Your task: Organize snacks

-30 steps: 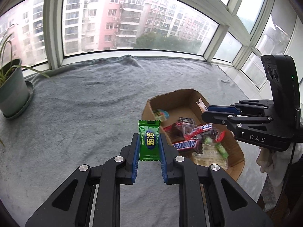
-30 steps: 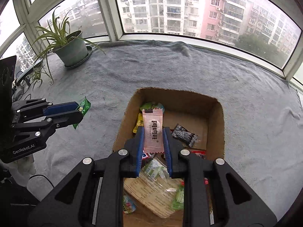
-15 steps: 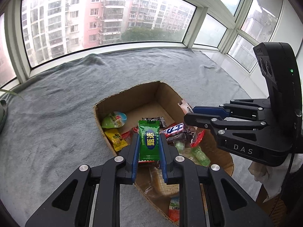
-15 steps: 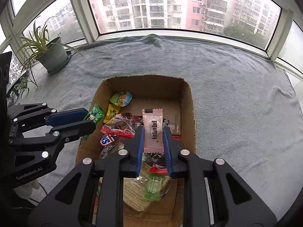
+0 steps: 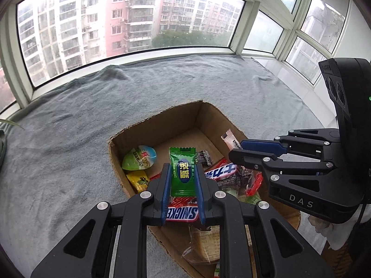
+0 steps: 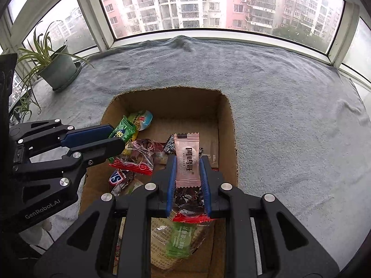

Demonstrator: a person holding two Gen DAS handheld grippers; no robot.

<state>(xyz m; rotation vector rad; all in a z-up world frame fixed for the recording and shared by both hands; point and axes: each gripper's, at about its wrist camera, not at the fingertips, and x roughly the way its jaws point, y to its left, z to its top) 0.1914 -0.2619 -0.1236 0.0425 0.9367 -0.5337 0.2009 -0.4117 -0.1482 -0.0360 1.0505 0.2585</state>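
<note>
Blanket (image 6: 278, 97), grey and lightly rumpled, covers the whole sill under the curved window (image 5: 129, 20), with apartment blocks beyond the glass. On the blanket sits an open cardboard box (image 6: 226, 125), its rim ragged, and both tools hang above its mouth. The left gripper (image 5: 182, 178) is clenched on a green candy (image 5: 182, 171), the wrapper standing upright between the blue pads, over the near left part of the box; in the right wrist view the same gripper (image 6: 117, 139) reaches in from the left with the green wrapper sticking out past its tips. The right gripper (image 6: 187, 169) is likewise clamped on a pink candy (image 6: 187, 159), held upright over the middle of the box, and from the left wrist view it (image 5: 234, 148) comes in from the right with the pink wrapper's end showing above its fingers. A potted plant (image 6: 55, 69) with long thin leaves stands on the blanket's far left corner, well apart from the box. Inside the box lies a loose heap of snacks: a clear biscuit pack (image 6: 162, 238) at the near end, a Snickers bar (image 5: 182, 213) beneath the left gripper, a red-edged clear packet (image 6: 136, 157) left of centre, a round green jelly cup (image 5: 139, 157) against the far left wall, and a small yellow candy (image 5: 138, 180) just beside it
</note>
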